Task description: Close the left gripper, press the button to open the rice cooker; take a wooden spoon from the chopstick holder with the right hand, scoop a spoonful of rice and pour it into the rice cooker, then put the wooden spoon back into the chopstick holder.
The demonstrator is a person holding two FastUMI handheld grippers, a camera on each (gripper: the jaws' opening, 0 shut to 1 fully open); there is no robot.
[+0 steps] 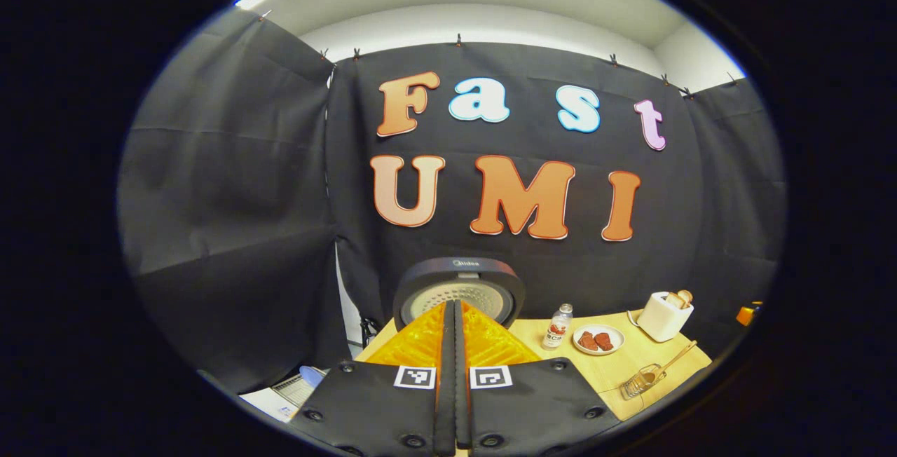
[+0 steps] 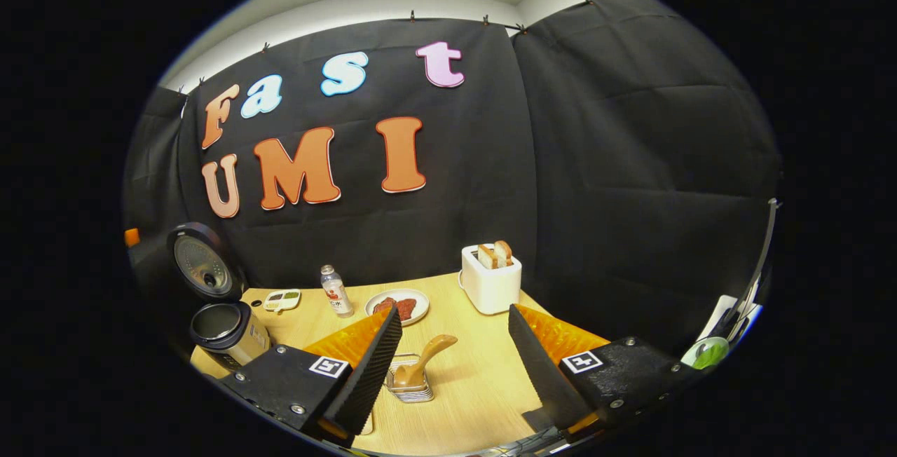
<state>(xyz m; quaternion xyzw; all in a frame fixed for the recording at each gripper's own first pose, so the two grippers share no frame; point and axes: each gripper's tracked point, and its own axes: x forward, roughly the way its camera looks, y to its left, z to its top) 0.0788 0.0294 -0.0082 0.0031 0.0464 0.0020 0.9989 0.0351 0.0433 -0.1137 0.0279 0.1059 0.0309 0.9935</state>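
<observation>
My left gripper (image 1: 454,324) is pinched narrow, its two fingers pressed flat together with nothing between them. Straight ahead of its tips stands the rice cooker (image 1: 459,292), lid already swung up so I look into the lid's perforated underside. Off to the right of the fingers on the wooden table (image 1: 631,362): a small bottle (image 1: 558,326), a plate (image 1: 598,339) with reddish pieces, a white toaster (image 1: 664,315) with bread in it. Nearer and right of the fingers, the wire chopstick holder (image 1: 641,380), wooden spoon (image 1: 673,359) leaning out of it.

My right gripper (image 2: 454,345) is spread wide, empty. The chopstick holder (image 2: 410,380) sits on the table between the two fingers, just past the tips, with the wooden spoon (image 2: 424,360) standing in it, handle tilted up and right. Neither finger touches it. Far left of the fingers, the rice cooker (image 2: 223,331) stands open, pot visible, lid upright.
</observation>
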